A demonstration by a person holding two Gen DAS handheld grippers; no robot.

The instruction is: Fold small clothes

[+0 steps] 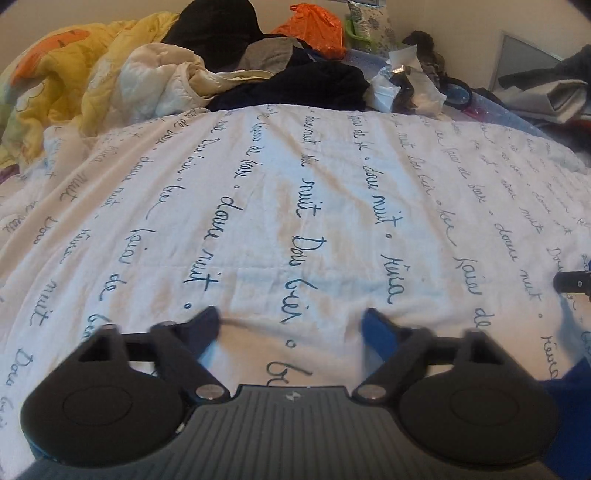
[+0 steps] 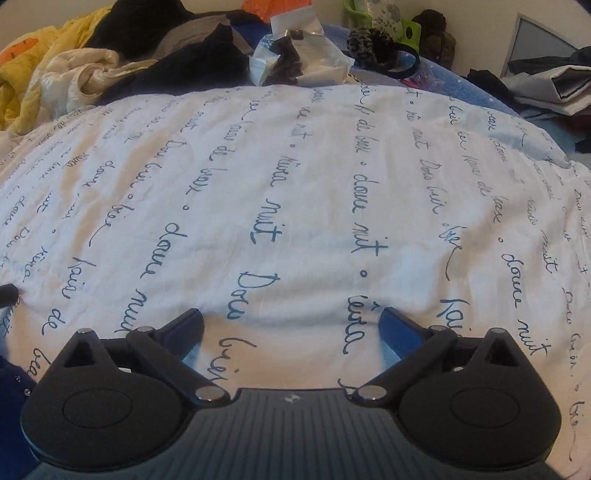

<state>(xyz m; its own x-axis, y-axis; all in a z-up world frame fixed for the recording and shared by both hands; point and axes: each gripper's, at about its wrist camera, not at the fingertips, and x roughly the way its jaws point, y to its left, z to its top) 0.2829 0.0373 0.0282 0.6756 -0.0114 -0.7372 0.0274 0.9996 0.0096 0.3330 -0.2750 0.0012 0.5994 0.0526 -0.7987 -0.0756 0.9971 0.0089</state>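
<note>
A white cloth printed with rows of dark blue cursive script (image 1: 295,206) lies spread flat across the bed and fills most of both views (image 2: 295,184). Its surface is lightly wrinkled, with faint yellowish patches near the middle, and its far edge curves just in front of the heap of things behind it.

The left gripper (image 1: 291,321) sits low over the near edge of the cloth, its 2 fingers spread wide apart and their tips pressing into the fabric, which puckers slightly around them. The right gripper (image 2: 291,319) stands the same way, fingers wide apart, tips dimpling the cloth.

The left view takes in more of the yellow quilt (image 1: 62,74) at the far left, a cream padded garment (image 1: 166,81), a dark navy garment (image 1: 314,88) touching the cloth's far edge, and an orange bag (image 1: 314,26). It also catches a dark gripper tip (image 1: 570,282) at its right edge.

The right view shows more clearly a crumpled clear wrapper (image 2: 299,59), a black hair tie (image 2: 402,62) and a green-edged holder (image 2: 410,29). A dark fingertip (image 2: 9,293) pokes in at its left edge, and dark blue fabric (image 2: 14,387) fills the lower left corner.
</note>
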